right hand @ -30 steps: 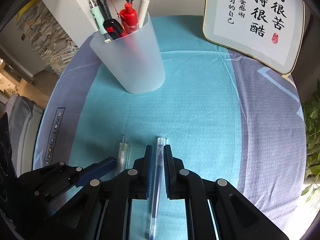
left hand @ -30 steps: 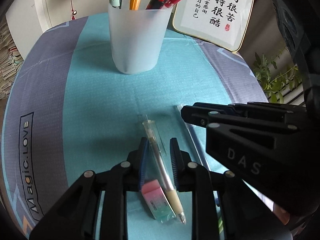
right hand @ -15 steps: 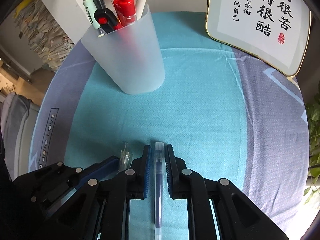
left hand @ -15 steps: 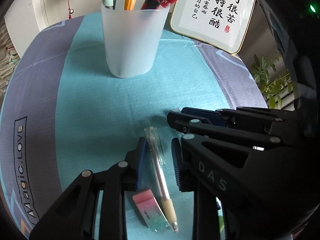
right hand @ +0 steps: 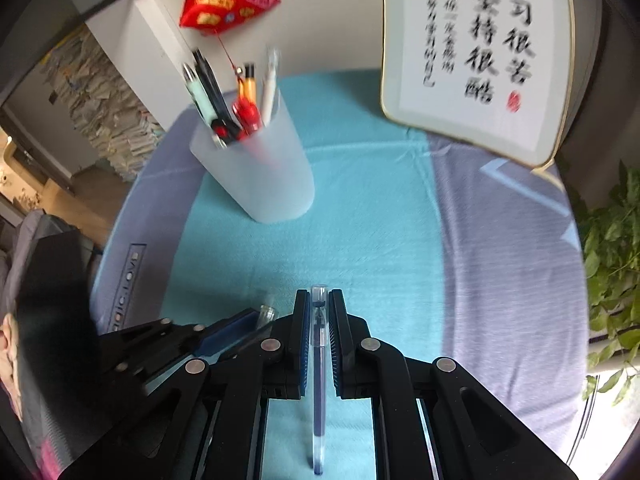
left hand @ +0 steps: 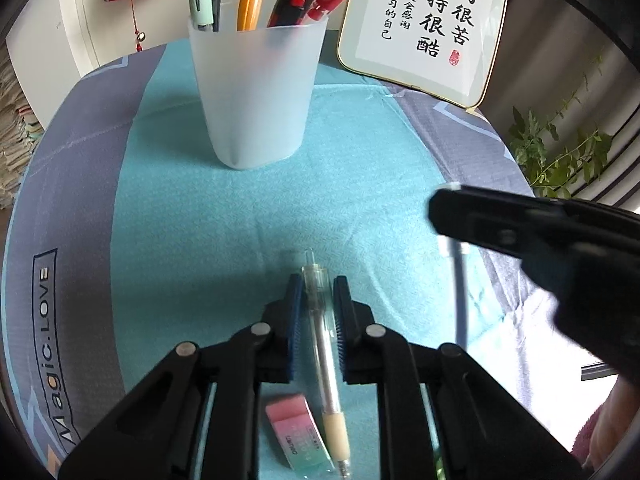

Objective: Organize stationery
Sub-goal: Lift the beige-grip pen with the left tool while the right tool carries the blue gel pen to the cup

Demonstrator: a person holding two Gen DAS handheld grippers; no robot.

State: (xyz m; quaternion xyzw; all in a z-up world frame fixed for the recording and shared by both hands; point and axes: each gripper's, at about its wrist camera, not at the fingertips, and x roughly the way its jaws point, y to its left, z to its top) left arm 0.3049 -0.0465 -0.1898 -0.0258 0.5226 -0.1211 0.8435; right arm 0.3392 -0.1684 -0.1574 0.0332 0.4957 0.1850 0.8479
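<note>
A frosted pen cup [left hand: 256, 92] with several pens stands at the back of the table; it also shows in the right wrist view [right hand: 260, 176]. My left gripper [left hand: 316, 292] is closed around a clear pen with a beige grip [left hand: 324, 344], low over the cloth. A pink-and-green eraser [left hand: 298, 426] lies under it. My right gripper [right hand: 319, 304] is shut on a clear blue-ink pen [right hand: 319, 368] and holds it above the table; it shows in the left wrist view [left hand: 520, 228] at the right.
A framed calligraphy board [left hand: 424, 28] leans at the back right. A red ornament [right hand: 224, 0] hangs on the wall. A green plant [right hand: 612, 240] stands off the table's right edge. The cloth [left hand: 192, 216] is teal with grey sides.
My right gripper has lifted the blue-ink pen off the cloth and moved up and to the right. My left gripper has closed in on the clear pen.
</note>
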